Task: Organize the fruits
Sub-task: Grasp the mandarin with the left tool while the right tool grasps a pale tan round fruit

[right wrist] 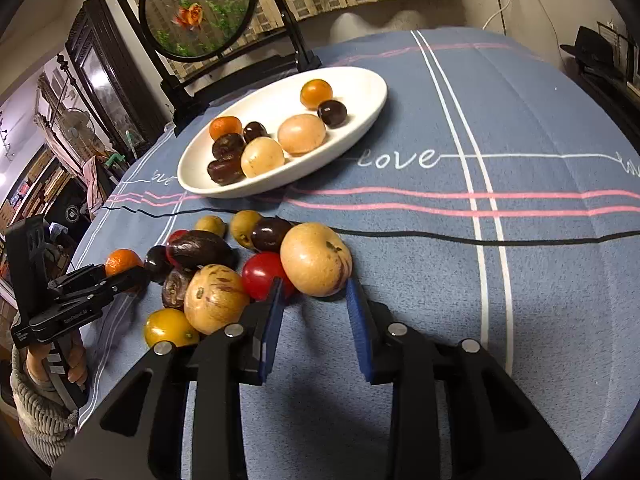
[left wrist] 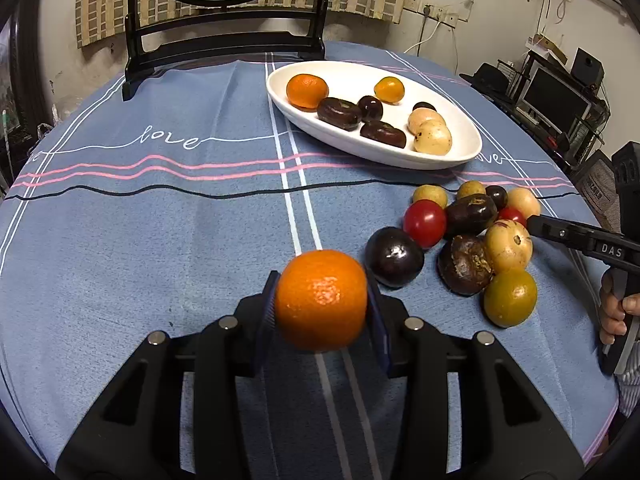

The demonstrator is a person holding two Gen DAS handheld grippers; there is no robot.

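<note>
While my left claw (left wrist: 321, 308) clenches one orange (left wrist: 320, 292) over the counter (left wrist: 160, 232), my right claw (right wrist: 315, 293) grasps one tan fruit (right wrist: 314, 258); eight fruits fill one plate (left wrist: 400, 162).

The left gripper (left wrist: 320, 306) is holding a round orange (left wrist: 321, 299) between its two blue pads. A pile of fruits (left wrist: 468, 240) is sitting beside it. The white oval plate (left wrist: 348, 76) is holding more fruit.

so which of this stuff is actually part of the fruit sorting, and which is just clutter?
Job:
- orange, held in left claw
- loose fruit pile
- pale fruit between right claw pads
- white dish, part filled

Lying about:
- round goldfish screen
- monitor
- tablecloth
</note>
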